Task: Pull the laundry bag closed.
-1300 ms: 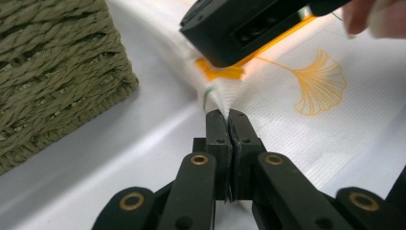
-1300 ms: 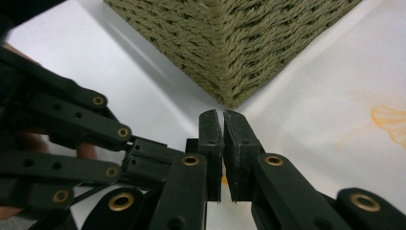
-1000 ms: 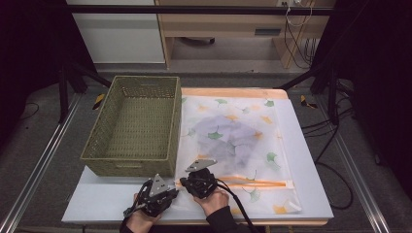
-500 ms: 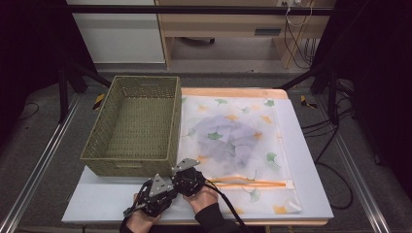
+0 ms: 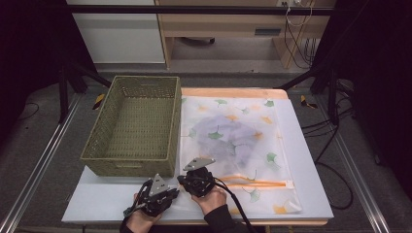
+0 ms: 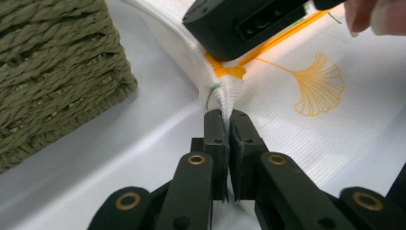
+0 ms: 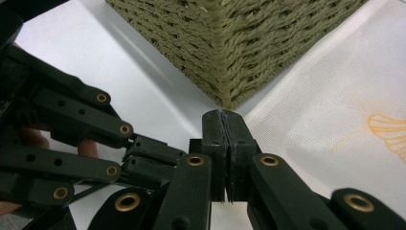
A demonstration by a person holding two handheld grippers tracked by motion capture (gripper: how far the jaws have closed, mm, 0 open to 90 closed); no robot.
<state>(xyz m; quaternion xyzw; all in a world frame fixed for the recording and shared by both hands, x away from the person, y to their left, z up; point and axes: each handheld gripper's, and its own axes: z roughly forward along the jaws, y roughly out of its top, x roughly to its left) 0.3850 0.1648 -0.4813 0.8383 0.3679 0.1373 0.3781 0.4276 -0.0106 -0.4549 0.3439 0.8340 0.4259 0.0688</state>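
White table (image 5: 301, 145) first, with dark floor all around it. Closest to the person, two hands hold two grippers at the near edge. The left gripper (image 6: 225, 115) has its jaws pinched tight on the near corner of the bag (image 5: 233, 141). That corner is pulled up into a little fold between the pads. The right gripper (image 7: 223, 117) sits just beside it. Its jaws have just snapped closed, and nothing is between them. It has no hold on the bag.

The bag is a flat white mesh bag with yellow and green leaf pictures and an orange zipper (image 5: 257, 182) near the front. It lies on the table, right of the basket (image 5: 131, 128), with its edge touching the basket. Something grey and soft shows inside the bag.

The basket is empty. So the job looks like it is only starting: one corner is grabbed, and the zipper looks closed. The rest is not done yet.

No words or labels can be read anywhere.
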